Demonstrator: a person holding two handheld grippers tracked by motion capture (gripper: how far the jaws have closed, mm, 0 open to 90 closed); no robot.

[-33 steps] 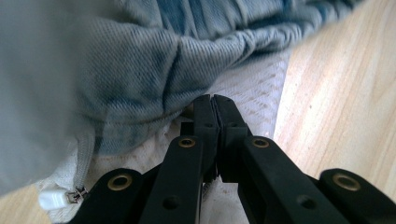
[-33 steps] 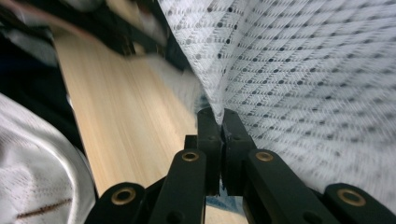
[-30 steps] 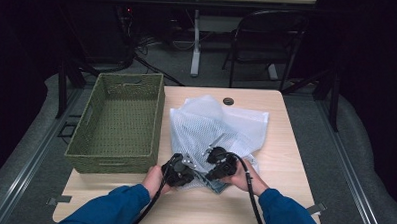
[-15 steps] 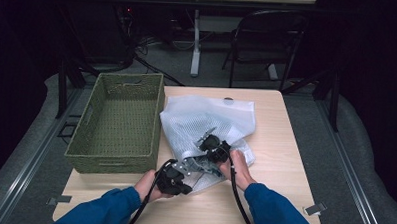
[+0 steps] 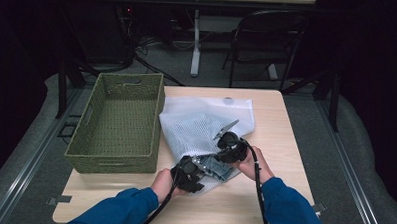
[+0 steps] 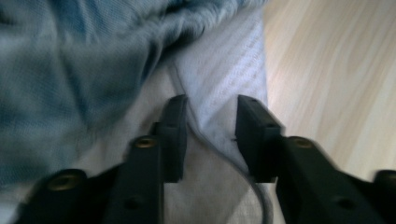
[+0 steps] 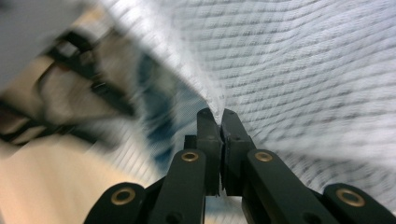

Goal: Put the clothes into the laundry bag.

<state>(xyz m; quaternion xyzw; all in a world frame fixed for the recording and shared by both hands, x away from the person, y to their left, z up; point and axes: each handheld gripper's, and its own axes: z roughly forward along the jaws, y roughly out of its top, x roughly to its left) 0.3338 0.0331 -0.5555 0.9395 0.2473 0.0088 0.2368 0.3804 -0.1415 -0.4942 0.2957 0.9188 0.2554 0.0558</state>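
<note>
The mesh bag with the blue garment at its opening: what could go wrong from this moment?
1. The left tool has just been opening; the mesh bag edge lies between its jaws unclamped, so that side may drop.
2. The right tool alone pinches the mesh; lifting could make it slip or strain.
3. The blue garment sits half out of the bag mouth and could slide onto the table.

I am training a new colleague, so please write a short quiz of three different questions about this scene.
1. True or false: the right tongs are shut on the white mesh bag.
2. What lies between the open left tongs? A) bag edge B) basket rim C) cable
3. What colour is the woven basket on the table?

Key: 1 true; 2 A; 3 green.
</note>
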